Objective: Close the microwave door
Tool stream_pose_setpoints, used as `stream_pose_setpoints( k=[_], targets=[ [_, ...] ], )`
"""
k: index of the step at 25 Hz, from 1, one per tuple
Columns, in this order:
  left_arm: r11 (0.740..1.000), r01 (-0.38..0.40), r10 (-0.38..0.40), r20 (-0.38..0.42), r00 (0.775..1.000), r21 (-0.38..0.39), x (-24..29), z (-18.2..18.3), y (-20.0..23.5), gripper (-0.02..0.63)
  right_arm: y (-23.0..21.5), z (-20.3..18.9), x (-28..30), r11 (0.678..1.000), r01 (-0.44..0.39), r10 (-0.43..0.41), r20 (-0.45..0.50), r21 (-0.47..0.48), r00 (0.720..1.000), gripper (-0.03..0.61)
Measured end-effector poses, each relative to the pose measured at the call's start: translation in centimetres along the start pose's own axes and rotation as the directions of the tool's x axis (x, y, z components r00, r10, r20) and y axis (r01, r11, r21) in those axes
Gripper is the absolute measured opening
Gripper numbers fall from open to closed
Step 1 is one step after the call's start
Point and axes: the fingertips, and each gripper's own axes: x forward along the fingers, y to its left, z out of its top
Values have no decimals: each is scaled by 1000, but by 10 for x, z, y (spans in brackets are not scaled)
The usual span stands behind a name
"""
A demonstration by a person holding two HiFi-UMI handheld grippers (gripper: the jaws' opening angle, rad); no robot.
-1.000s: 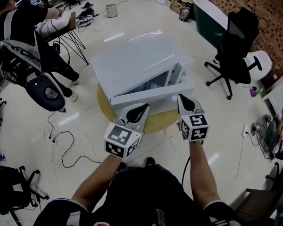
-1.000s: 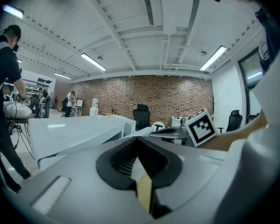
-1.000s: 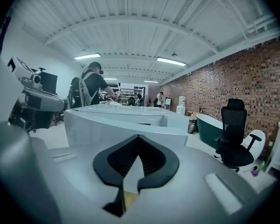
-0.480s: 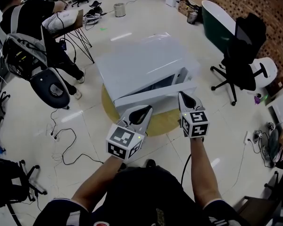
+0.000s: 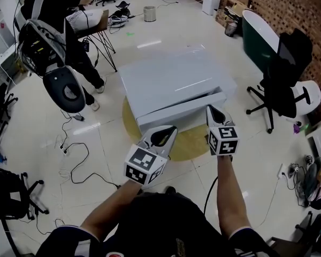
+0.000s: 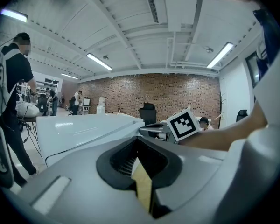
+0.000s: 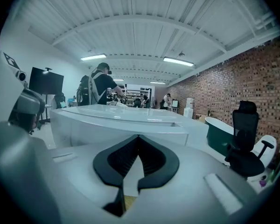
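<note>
Microwave door (image 5: 177, 111) nearly shut, unit on round yellow mat (image 5: 188, 142), glossy floor (image 5: 104, 159); left claw (image 5: 165, 131) and right claw (image 5: 212, 110) pressed together, empty, beside it; office chair (image 5: 286, 82) well apart.

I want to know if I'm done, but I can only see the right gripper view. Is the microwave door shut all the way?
Observer: Almost. From the head view, the door sits nearly flat against the microwave, with a thin dark gap at its right end.
Operator: Where's my other gripper?
Observer: The left gripper is in front of the door's left part. Its tongs are together with nothing in them.
Operator: What's the microwave sitting on?
Observer: A round yellow mat, which pokes out below the door between your two grippers.
</note>
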Motion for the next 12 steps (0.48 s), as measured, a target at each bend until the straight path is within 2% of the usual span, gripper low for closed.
stream_pose_setpoints(
  k=[6, 12],
  targets=[
    [1000, -23, 23, -3, 1000, -4, -1, -2, 10, 11, 4, 4, 8, 999, -32, 33, 11, -22, 999, 2],
    [1000, -13, 13, -14, 1000, -2, 7, -3, 8, 11, 4, 5, 11, 997, -74, 74, 5, -15, 997, 3]
  ],
)
